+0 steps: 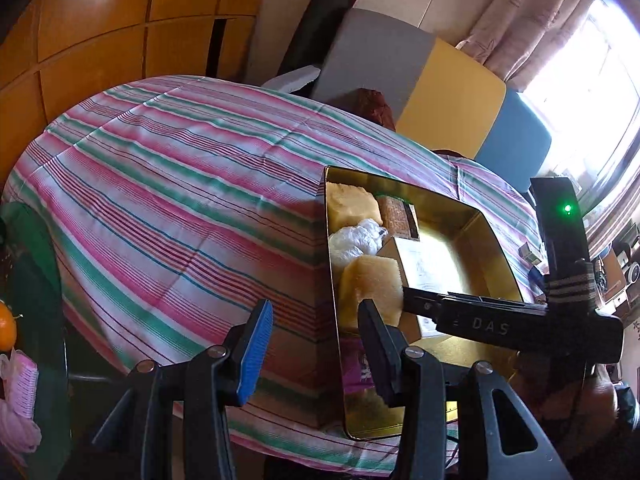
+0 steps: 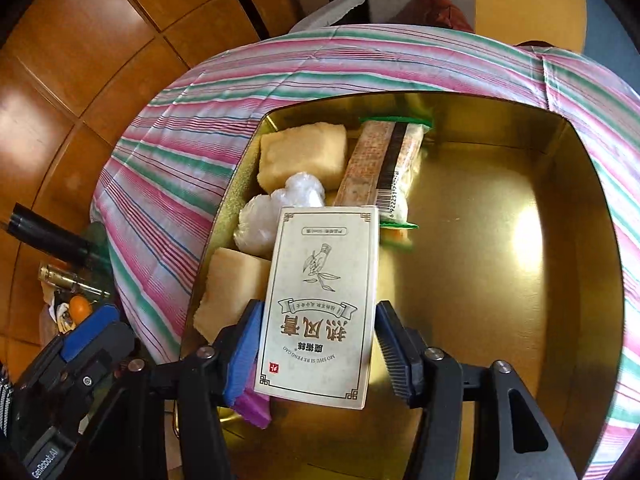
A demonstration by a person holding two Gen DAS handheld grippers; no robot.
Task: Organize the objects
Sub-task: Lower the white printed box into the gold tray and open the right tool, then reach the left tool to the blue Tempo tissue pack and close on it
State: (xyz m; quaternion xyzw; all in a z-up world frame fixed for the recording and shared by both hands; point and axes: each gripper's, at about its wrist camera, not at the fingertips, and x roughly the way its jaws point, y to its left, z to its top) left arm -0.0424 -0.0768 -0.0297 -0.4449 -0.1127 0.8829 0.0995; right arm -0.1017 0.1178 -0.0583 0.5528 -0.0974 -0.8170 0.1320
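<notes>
A: We have the white box [image 2: 324,280] inside the gold tin [image 2: 576,184], on its left half, with the right gripper [image 2: 319,308] straddling its near end.

B: Are we gripping it? The left pad looks to touch the box edge, but we see a slim gap at the right pad, so we read the jaws as slack around it, not pressing.

A: Then the worry is how it rests. Its left side seems propped on the near sponge [image 2: 232,292] and a purple packet [image 2: 252,404], so we think it lies tilted, not flat on the tin floor.

B: If we pull away with that left pad rubbing, we can drag the box up or flip it against the crumpled white bag [image 2: 276,212].

A: And it may slide right into the bare half of the tin, which undoes the tidy row beside the far sponge [image 2: 304,156] and the snack packet [image 2: 384,172].

B: The left gripper [image 1: 316,320] hangs moderately open and empty over the tin's near left rim. If we drop it there, a finger can catch the rim.

A: The tin sits on the striped cloth [image 1: 180,184] near the table's near edge, so we judge that a knock could shove it off
</notes>
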